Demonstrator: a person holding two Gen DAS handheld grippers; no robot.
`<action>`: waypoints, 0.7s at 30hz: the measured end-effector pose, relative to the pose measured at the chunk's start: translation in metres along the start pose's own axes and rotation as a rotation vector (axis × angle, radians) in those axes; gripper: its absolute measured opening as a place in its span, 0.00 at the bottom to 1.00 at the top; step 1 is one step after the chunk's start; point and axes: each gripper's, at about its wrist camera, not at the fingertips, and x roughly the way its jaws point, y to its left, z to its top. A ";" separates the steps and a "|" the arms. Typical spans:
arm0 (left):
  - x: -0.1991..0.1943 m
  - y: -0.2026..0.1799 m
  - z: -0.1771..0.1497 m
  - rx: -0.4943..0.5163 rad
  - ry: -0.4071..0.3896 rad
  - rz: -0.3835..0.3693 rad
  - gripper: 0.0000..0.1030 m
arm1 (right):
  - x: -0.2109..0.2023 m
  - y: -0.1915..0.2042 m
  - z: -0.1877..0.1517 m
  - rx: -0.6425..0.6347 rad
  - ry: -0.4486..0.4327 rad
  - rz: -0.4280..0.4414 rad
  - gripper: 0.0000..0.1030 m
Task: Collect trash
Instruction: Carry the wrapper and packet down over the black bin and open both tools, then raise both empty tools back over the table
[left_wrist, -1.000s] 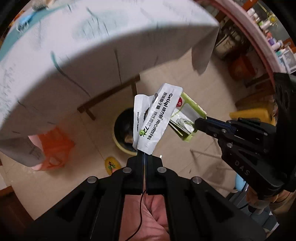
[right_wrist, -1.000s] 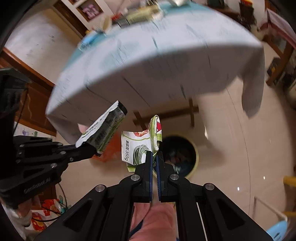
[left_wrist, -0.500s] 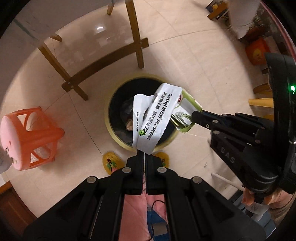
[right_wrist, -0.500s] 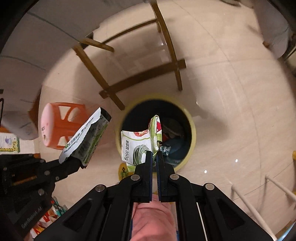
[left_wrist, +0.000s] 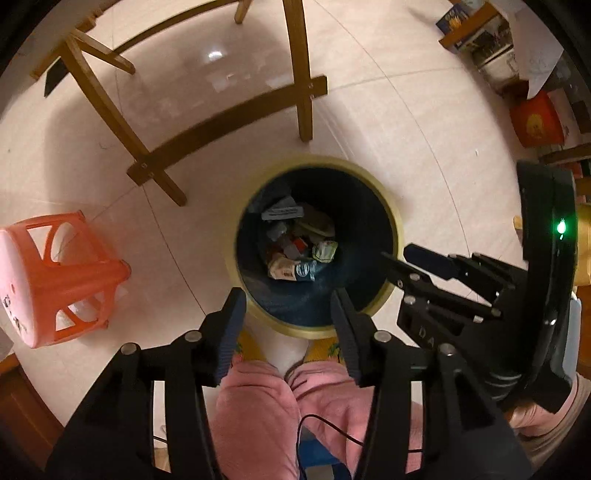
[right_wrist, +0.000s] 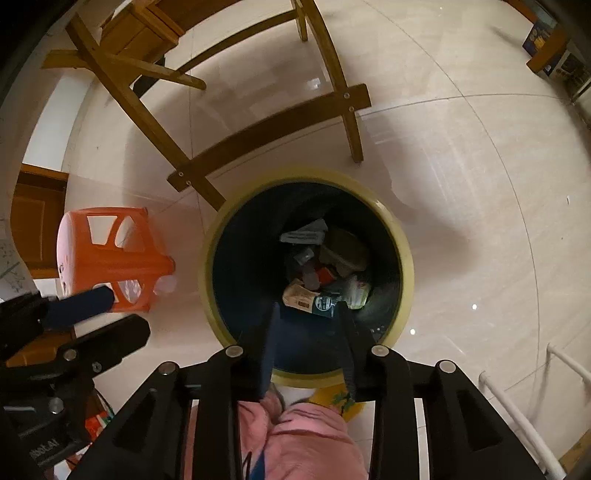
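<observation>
Glossy pale tiled floor (left_wrist: 388, 122) with light glints; wooden desk legs and curved crossbars (left_wrist: 229, 122) overhead in frame; orange plastic stool (left_wrist: 55, 280) at left; cluttered wooden shelving (left_wrist: 491, 48) at far right.

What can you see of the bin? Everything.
The bin is round and upright on the tiled floor, seen from straight above. Its rim is pale yellow, looks plastic; the inside is dark, possibly a liner. At the bottom lies a loose heap of wrappers and packets, far below the rim. It stands just in front of a wooden table leg brace, with an orange stool to one side. Both tongs hang open above it, touching nothing.
</observation>
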 end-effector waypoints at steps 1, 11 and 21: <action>-0.004 0.002 0.000 0.000 0.001 -0.002 0.43 | -0.005 0.002 0.000 -0.001 0.001 -0.002 0.30; -0.084 0.008 -0.018 -0.017 -0.015 -0.008 0.43 | -0.087 0.030 -0.012 0.010 -0.016 0.008 0.30; -0.221 -0.003 -0.045 -0.036 -0.102 0.014 0.43 | -0.237 0.059 -0.031 0.002 -0.096 0.021 0.30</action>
